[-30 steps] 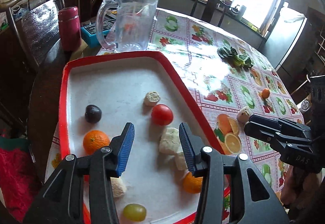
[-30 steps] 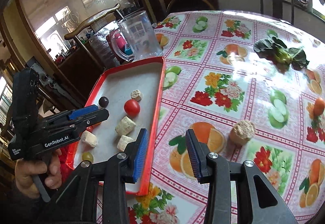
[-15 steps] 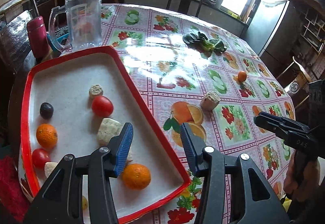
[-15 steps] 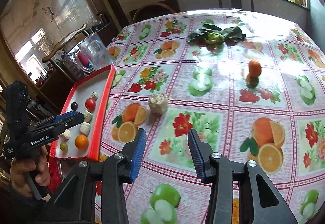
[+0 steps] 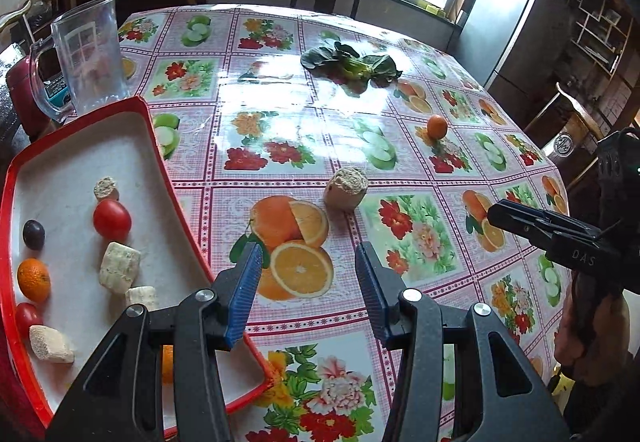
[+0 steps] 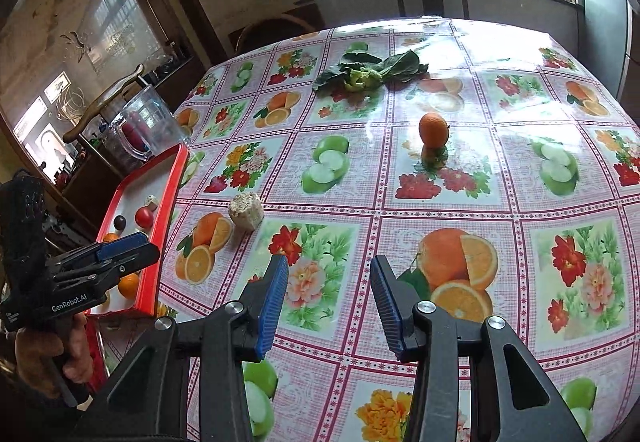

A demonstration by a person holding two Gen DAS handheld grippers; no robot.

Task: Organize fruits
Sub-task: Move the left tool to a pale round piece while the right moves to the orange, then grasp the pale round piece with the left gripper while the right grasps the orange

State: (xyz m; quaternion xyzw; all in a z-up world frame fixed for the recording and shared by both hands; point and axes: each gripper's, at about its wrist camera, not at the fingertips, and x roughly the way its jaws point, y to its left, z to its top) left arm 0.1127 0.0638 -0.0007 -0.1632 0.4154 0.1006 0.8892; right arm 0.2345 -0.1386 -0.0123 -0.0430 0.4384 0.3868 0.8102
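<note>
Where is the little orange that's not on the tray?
The small round orange sits alone on the flowered tablecloth, right of centre in both views, nearer than the leafy green vegetable and beyond the beige cut chunk.

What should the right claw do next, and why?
Probably move forward to the orange and close on it. It sits alone on the tablecloth, outside the red tray holding the other fruit, and the right claw is open, empty and facing it.

L tongs (image 5: 308,284): jaws apart, nothing held | R tongs (image 6: 329,302): jaws apart, nothing held, both hand-held
</note>
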